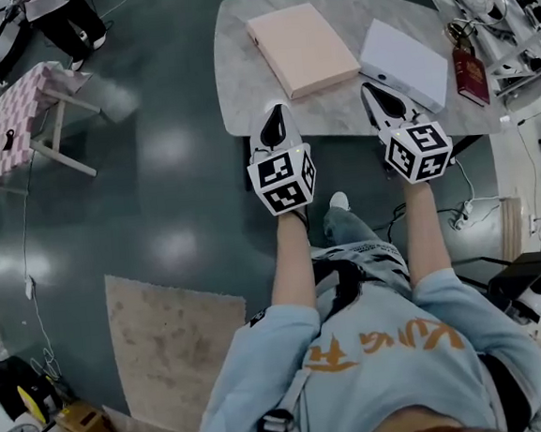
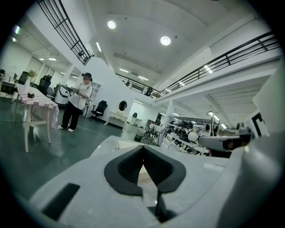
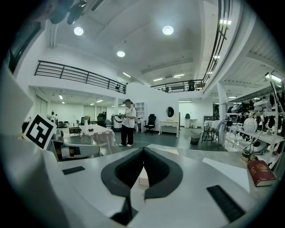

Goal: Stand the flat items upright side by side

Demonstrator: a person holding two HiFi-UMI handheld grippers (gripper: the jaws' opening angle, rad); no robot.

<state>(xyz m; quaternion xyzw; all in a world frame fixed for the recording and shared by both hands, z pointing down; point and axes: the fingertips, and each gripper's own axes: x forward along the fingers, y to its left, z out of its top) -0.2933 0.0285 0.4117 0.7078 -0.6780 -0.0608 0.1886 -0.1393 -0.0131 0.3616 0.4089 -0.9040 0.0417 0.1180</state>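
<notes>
A flat pink book (image 1: 303, 48) lies on the grey marble table (image 1: 241, 91). A flat white item (image 1: 406, 62) lies to its right, and a dark red book (image 1: 470, 75) rests at the table's right edge. My left gripper (image 1: 278, 114) is shut and empty at the table's near edge, just short of the pink book. My right gripper (image 1: 370, 89) is also shut and empty, with its tip at the white item's near corner. In the right gripper view the shut jaws (image 3: 143, 149) frame the pink book (image 3: 142, 178), with the red book (image 3: 260, 173) at the right.
A pink checked table (image 1: 12, 115) stands far left, and a rug (image 1: 174, 350) lies on the dark floor. Cluttered shelves (image 1: 506, 2) run along the right. A person (image 2: 78, 104) stands far off across the hall. Cables trail by the table's right side.
</notes>
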